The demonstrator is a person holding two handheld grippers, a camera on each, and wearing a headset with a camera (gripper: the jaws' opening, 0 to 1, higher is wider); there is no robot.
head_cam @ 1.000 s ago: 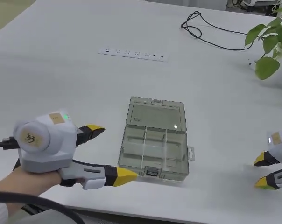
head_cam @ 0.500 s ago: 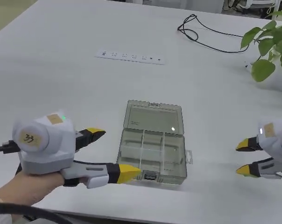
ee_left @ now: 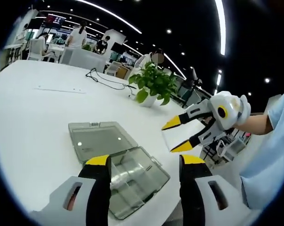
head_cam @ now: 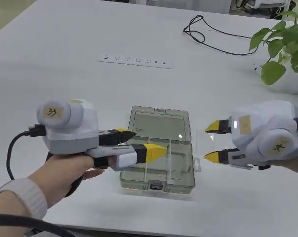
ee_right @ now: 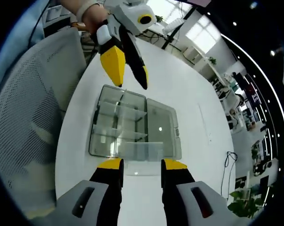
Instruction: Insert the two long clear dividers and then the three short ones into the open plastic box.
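Plastic box (head_cam: 156, 183) open in the middle of the desk (head_cam: 65, 89), lid (head_cam: 161, 122) flat behind it, some clear dividers (ee_right: 117, 114) upright inside. Just right of the box, right gripper (head_cam: 208, 143) pinching one more clear divider (ee_right: 139, 150) between its jaw tips. Left gripper (head_cam: 149, 140) over the box's left half, jaws apart, nothing between them. Farther back on the desk: power strip (head_cam: 134, 61), cable (head_cam: 208, 34), plant (head_cam: 282, 34).

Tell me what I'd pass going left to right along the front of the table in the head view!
White sleeve cuff → left hand-held gripper → open plastic box → right hand-held gripper, pinching a clear divider.
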